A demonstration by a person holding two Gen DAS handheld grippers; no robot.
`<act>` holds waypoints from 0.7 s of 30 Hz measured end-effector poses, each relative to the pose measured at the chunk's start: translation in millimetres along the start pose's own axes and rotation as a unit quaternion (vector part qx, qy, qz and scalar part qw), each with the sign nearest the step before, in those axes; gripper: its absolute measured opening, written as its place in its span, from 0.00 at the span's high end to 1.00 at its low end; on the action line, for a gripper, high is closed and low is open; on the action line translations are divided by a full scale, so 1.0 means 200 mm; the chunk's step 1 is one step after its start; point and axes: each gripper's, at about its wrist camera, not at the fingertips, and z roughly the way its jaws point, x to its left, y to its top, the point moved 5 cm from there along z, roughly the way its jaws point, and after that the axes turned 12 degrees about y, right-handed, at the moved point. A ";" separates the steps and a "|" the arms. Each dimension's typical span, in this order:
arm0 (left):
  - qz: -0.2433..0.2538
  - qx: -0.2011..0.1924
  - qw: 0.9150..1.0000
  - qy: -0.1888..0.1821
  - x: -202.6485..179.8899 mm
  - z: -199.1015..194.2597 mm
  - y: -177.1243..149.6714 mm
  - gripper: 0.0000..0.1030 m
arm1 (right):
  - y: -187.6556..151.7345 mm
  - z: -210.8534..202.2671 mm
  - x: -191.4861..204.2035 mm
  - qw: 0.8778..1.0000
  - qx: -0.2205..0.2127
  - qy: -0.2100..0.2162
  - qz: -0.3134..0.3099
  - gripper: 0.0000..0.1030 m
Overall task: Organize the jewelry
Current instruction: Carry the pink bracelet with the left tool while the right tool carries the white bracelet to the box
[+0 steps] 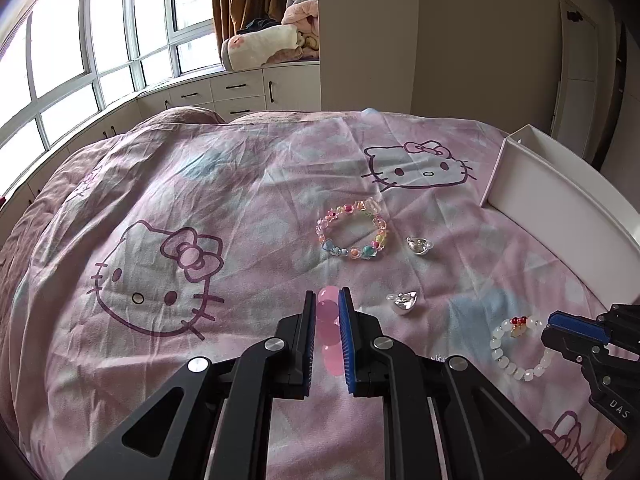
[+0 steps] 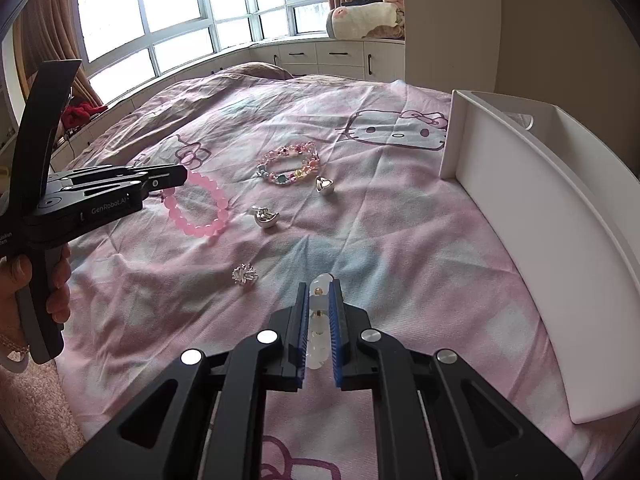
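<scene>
My left gripper (image 1: 327, 300) is shut on a pink bead bracelet (image 1: 329, 332), which also shows in the right wrist view (image 2: 200, 208) lying partly on the bed. My right gripper (image 2: 320, 288) is shut on a white bead bracelet (image 2: 319, 320); in the left wrist view that bracelet (image 1: 516, 346) lies on the bed with the right gripper (image 1: 560, 326) at its right side. A multicoloured bead bracelet (image 1: 352, 229) (image 2: 289, 167), two silver heart charms (image 1: 418, 245) (image 1: 402, 303) and a small sparkly silver piece (image 2: 243, 276) lie on the Hello Kitty bedcover.
A white open box (image 2: 520, 216) stands on the bed's right side, also in the left wrist view (image 1: 560, 200). White drawers (image 1: 240, 92) and windows run behind the bed. Pink carpet (image 2: 28, 420) lies at the left.
</scene>
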 end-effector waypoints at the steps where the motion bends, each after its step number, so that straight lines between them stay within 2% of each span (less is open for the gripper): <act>1: 0.002 -0.002 1.000 0.001 0.00 -0.01 0.01 0.84 | 0.01 -0.02 0.01 1.000 -0.005 0.000 -0.001 0.90; 12: 0.014 -0.018 1.000 0.001 -0.04 -0.13 0.08 0.84 | 0.17 -0.18 0.07 0.999 -0.044 0.007 -0.018 0.90; 21: 0.018 -0.039 0.999 -0.007 -0.10 -0.24 0.22 0.84 | 0.34 -0.39 0.04 0.995 -0.091 -0.002 -0.036 0.90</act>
